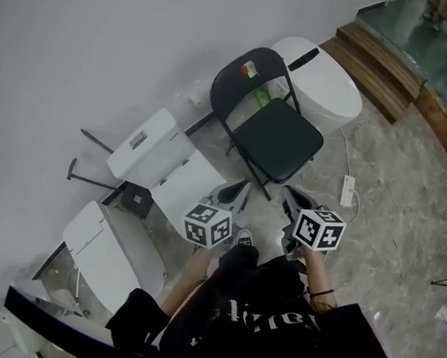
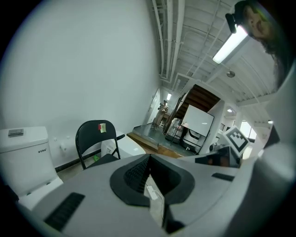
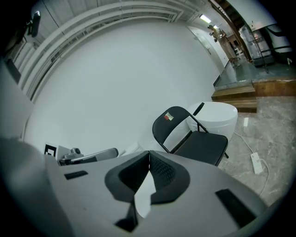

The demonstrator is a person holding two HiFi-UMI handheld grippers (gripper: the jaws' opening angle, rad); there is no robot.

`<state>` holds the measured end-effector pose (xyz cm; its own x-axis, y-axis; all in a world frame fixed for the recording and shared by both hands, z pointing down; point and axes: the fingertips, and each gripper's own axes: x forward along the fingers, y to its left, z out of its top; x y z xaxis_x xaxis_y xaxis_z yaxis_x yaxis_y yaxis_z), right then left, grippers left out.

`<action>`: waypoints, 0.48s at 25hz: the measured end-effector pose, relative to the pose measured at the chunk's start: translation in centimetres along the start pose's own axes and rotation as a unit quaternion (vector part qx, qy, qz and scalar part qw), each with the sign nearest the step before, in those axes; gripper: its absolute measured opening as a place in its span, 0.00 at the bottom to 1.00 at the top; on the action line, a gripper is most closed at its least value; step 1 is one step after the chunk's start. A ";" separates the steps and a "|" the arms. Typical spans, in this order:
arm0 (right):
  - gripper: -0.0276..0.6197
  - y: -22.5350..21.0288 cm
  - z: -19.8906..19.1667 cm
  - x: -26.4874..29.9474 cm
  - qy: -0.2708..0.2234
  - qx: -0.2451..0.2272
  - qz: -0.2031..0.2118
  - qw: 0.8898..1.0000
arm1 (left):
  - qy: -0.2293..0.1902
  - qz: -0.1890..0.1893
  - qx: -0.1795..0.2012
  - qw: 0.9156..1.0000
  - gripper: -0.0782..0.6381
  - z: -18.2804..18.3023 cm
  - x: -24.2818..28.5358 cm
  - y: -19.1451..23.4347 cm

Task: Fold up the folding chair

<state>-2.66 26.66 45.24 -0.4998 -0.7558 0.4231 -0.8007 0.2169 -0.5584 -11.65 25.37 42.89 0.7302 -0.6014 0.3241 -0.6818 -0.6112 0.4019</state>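
A black folding chair [image 1: 271, 127] stands unfolded on the stone floor, its rounded back toward the white wall and a small sticker on the backrest. Both grippers hover just short of its seat's front edge, touching nothing. My left gripper [image 1: 235, 192] is shut and empty, and the chair [image 2: 95, 138] shows beyond it to the left. My right gripper [image 1: 292, 199] is also shut and empty, with the chair [image 3: 190, 135] ahead of it to the right. The person's arms and dark clothing fill the bottom of the head view.
A white toilet [image 1: 324, 80] stands right behind the chair. Two more white toilets [image 1: 153, 148] [image 1: 101, 253] line the wall at left. A power strip [image 1: 347, 190] with its cable lies on the floor at right. Wooden steps [image 1: 381, 65] rise at the upper right.
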 end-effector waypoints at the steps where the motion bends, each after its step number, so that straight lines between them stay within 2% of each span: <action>1: 0.06 -0.3 0.2 0.5 0.000 0.003 -0.006 1.000 | 0.003 -0.002 -0.003 1.000 0.11 0.2 0.5 0.8; 5: 0.06 -2.0 0.5 1.6 0.004 0.024 -0.029 0.999 | 0.027 -0.015 -0.012 0.999 0.11 0.2 2.7 2.4; 12: 0.06 -6.8 2.8 3.2 0.001 0.050 -0.052 0.997 | 0.057 -0.034 -0.014 0.998 0.11 0.2 8.1 2.7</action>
<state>2.15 21.06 48.43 -0.4170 -0.7695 0.4837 -0.8114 0.0754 -0.5796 -7.61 18.77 46.47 0.7762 -0.4959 0.3893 -0.6300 -0.6335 0.4491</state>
